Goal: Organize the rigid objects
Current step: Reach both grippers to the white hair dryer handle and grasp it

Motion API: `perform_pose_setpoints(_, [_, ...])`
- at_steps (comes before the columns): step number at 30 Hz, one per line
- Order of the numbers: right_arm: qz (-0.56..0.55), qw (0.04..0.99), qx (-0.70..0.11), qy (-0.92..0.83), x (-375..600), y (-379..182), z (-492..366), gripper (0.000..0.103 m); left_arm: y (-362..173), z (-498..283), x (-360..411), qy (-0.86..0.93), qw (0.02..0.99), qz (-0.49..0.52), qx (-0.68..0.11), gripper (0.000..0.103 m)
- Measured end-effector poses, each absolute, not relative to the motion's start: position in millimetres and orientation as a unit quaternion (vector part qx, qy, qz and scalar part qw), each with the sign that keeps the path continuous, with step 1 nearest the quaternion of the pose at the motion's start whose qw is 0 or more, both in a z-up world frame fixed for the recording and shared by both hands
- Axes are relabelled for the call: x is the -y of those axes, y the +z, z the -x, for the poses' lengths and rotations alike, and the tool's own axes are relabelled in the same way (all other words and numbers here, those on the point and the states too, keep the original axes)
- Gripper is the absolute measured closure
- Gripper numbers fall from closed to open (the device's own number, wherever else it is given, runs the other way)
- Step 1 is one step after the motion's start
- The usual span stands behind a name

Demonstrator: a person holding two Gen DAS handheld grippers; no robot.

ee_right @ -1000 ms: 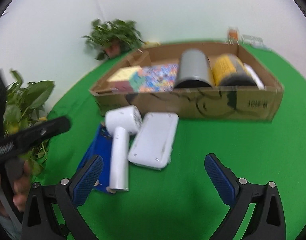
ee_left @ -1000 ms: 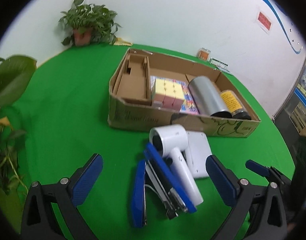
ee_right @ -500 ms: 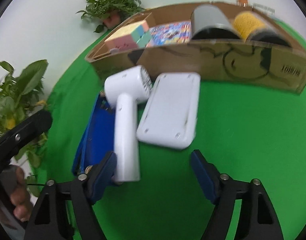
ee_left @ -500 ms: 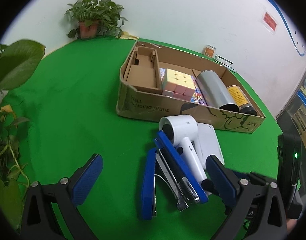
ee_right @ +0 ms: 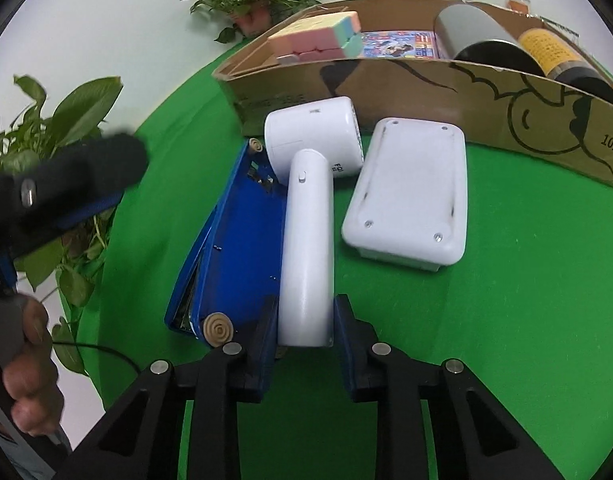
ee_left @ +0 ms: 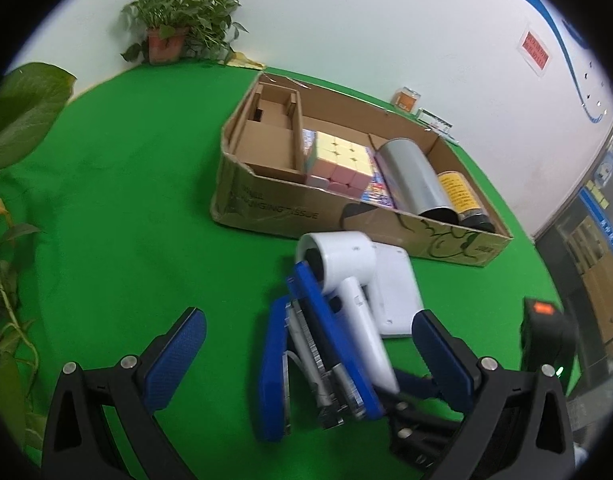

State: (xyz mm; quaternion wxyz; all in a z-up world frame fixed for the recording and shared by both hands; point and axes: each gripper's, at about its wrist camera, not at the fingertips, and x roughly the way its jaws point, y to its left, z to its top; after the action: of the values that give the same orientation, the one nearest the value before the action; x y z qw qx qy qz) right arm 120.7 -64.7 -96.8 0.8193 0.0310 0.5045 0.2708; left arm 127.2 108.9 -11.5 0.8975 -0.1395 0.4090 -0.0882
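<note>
- Holding several items already, cardboard box (ee_left: pixel 266 208) sits toward far edge of green table (ee_left: pixel 106 208): pastel cube (ee_left: pixel 338 160) on a colourful flat pack (ee_right: pixel 394 45), silver cylinder (ee_left: pixel 414 178) lying on its side, yellow-label bottle (ee_left: pixel 460 194) beside it at right end; left end has a bare cardboard divider compartment (ee_left: pixel 270 144).
- White hair dryer (ee_right: pixel 306 220) lies on table just in front of box's near wall, head end toward box, handle's long axis running back toward right gripper (ee_right: pixel 304 320).
- Right gripper's blue pads sit on either side of handle's free end, closed in on it, looks gripped.
- Dryer rests partly over blue stapler (ee_right: pixel 234 248), which lies alongside its left, roughly parallel.
- White flat device (ee_right: pixel 410 196) lies face down just right of dryer, touching/nearly touching its head.
- Left gripper (ee_left: pixel 306 356) wide open, holding nothing, low over near part of table, w/ stapler between its fingers in view.
- Potted plant (ee_left: pixel 174 28) at far edge by wall.
</note>
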Motion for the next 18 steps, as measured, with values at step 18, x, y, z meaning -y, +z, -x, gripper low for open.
perform_pose_setpoints(18, [-0.129, 0.813, -0.507, 0.254, 166, -88, -55, 0.078, -36, -127, -10, -0.266, 0.798, 0.161, -0.516, 0.033])
